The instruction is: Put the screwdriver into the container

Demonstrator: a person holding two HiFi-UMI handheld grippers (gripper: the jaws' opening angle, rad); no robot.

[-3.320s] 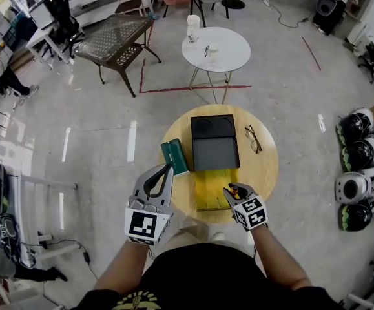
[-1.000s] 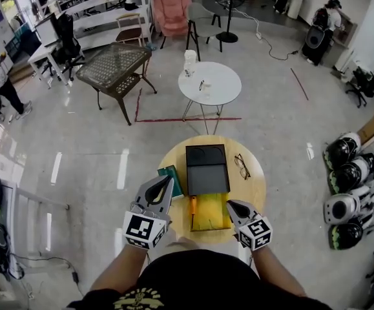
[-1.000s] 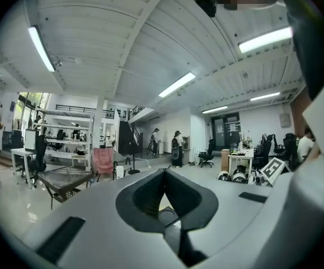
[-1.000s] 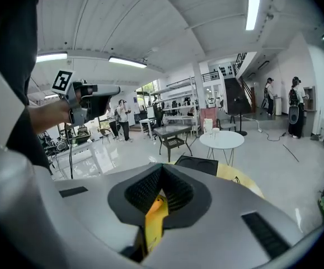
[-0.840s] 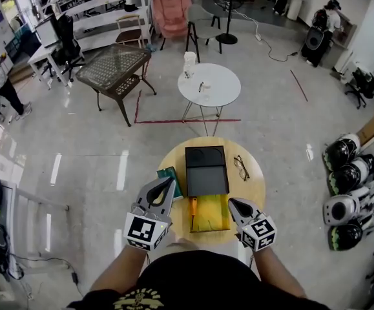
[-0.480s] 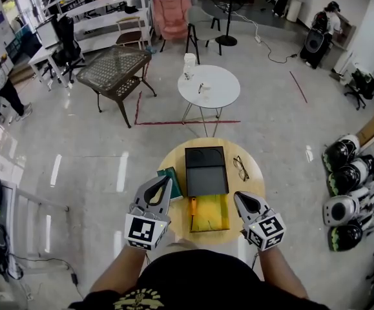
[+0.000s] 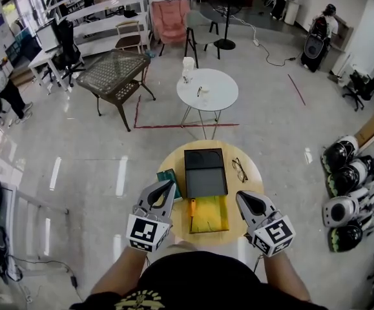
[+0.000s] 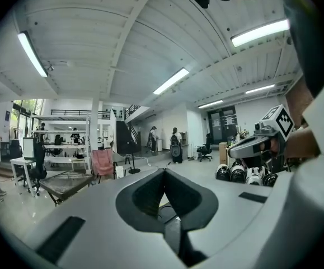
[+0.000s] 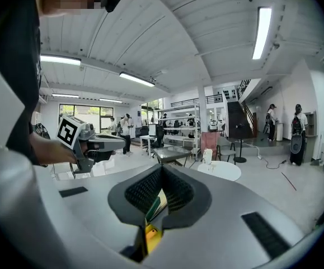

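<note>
Screwdriver [image 7: 192, 206]: slim, orange handle, between your tongs, long axis running away from you
Tray [image 7: 211, 217]: glossy yellow rectangle
Left tongs [image 7: 168, 183]: together, empty
Right tongs [image 7: 240, 196]: together, empty

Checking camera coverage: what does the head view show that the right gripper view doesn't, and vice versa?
Head view only: a black rectangular box and dark-framed eyeglasses on the round wooden table, plus black and white helmets lined up on the floor.
Right gripper view only: long ceiling light strips.
Both: the white round side table and the left gripper with its square-marker cube.
</note>
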